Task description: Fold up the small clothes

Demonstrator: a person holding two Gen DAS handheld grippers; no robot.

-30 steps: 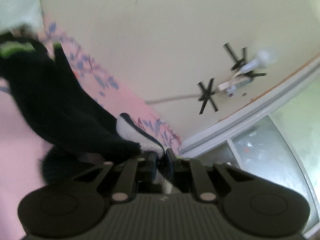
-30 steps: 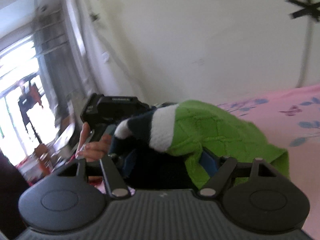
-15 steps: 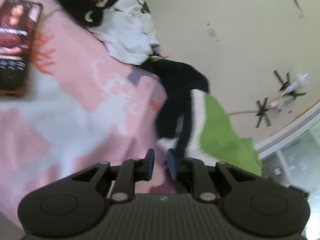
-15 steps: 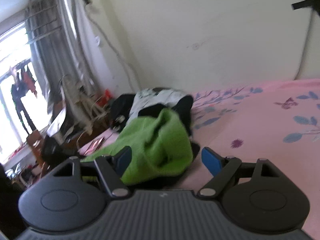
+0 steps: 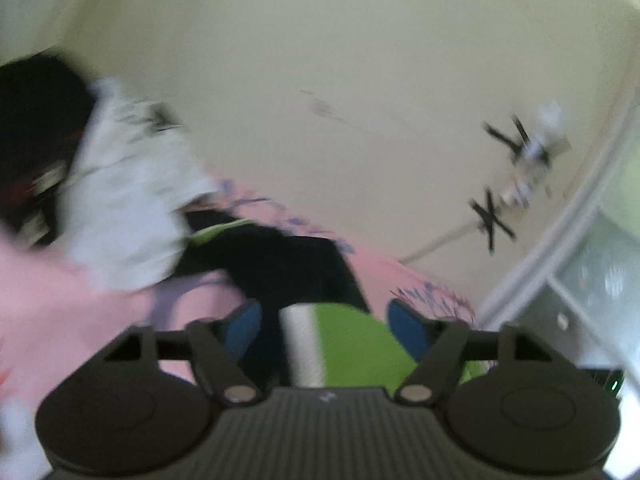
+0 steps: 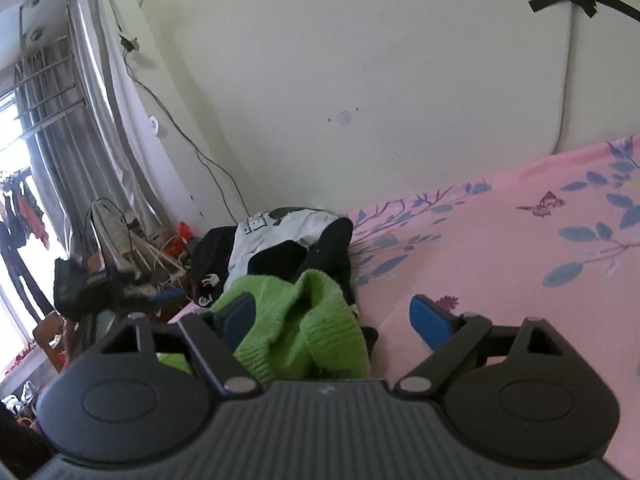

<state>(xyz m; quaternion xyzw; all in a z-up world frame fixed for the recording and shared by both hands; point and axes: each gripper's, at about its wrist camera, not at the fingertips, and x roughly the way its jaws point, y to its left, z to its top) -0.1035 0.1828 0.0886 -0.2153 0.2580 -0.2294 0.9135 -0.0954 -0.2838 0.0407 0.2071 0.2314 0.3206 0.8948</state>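
A: Any writing you can read?

B: Only a black block print on the white garment [image 6: 276,232]; the letters are too small to make out.

A: How many clothes?

B: One green knit sweater [image 6: 304,328] with black and white bands, heaped on the pink bed [image 6: 520,264] near its wall edge. Beyond it, against the wall, one white garment and one black garment [image 6: 208,264].

A: And the claws?

B: Two. The left claw [image 5: 324,328] is opening, the sweater between its pads but not pinched. The right claw [image 6: 336,320] is also opening, nothing gripped; the sweater lies bunched against its left pad.
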